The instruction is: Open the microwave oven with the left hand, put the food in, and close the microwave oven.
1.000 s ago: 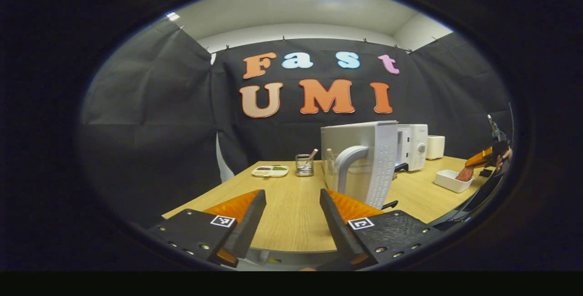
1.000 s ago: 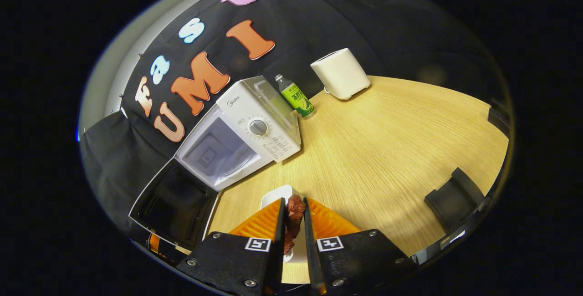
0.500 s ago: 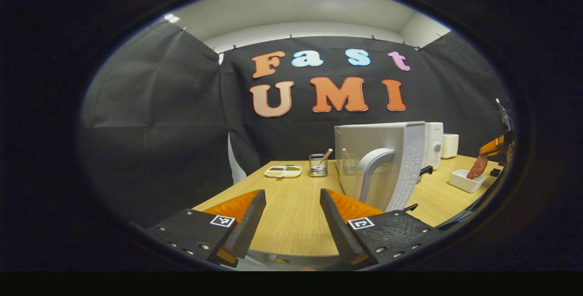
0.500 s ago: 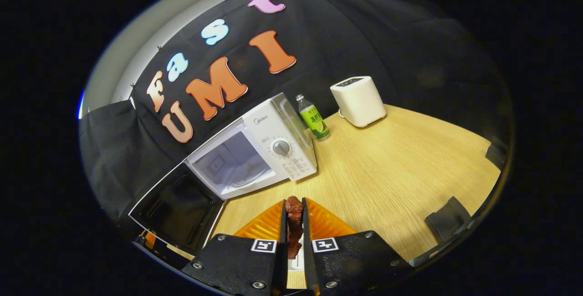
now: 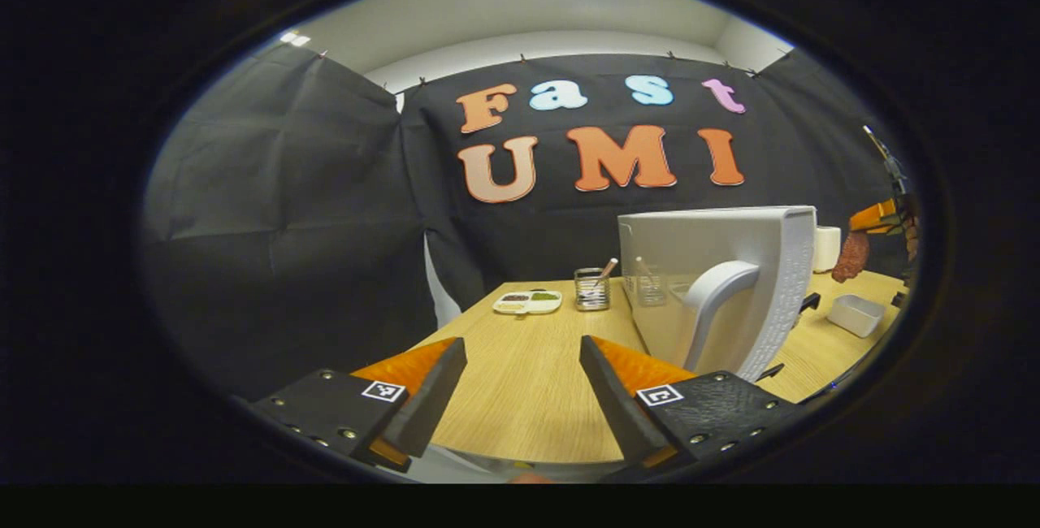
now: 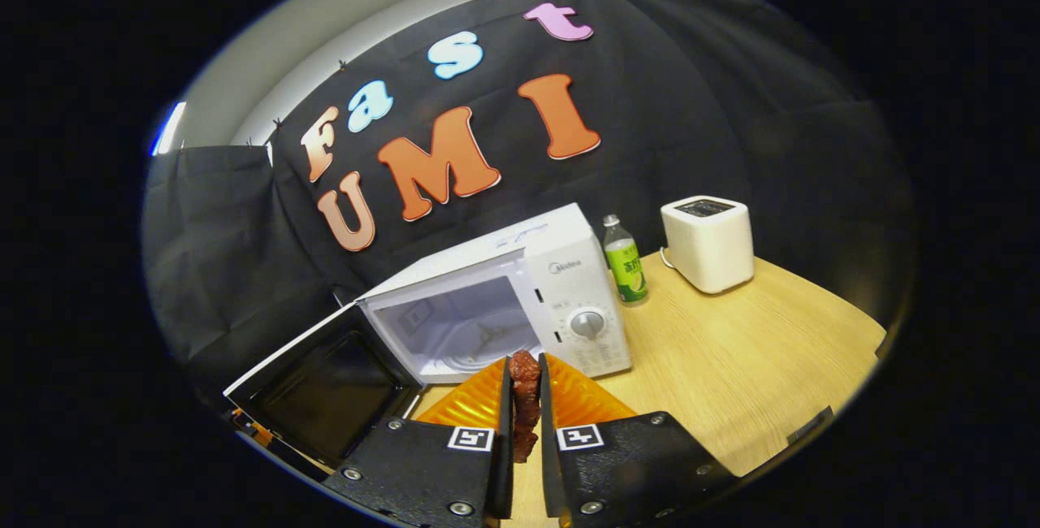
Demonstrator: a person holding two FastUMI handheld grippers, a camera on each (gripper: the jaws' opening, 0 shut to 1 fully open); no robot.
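In the right gripper view, the right hand-held gripper (image 6: 526,386) is grasping a dark red piece of meat (image 6: 525,398) between both fingers, and it is holding the meat above the light wooden counter (image 6: 731,365), just in front of the white microwave oven (image 6: 520,300). The microwave door (image 6: 325,386) is standing wide open to the left, with its dark inner window facing the camera, and the white cavity with the round glass plate is showing. Beside the oven, to the right, a green-labelled plastic bottle (image 6: 625,260) is standing upright, and farther right a white toaster (image 6: 708,242) is sitting near the wall.

In the left gripper view, the left hand-held gripper (image 5: 520,365) is released, with its fingers spread apart over the counter edge and nothing between them. The open door with its curved grey handle (image 5: 719,300) is standing just ahead to the right. Behind it, a white rectangular dish (image 5: 855,314) is lying on the counter, and the meat is hanging above it in the other gripper. Farther back, a divided white plate (image 5: 528,301) and a clear glass cup with sticks (image 5: 591,288) are sitting side by side.
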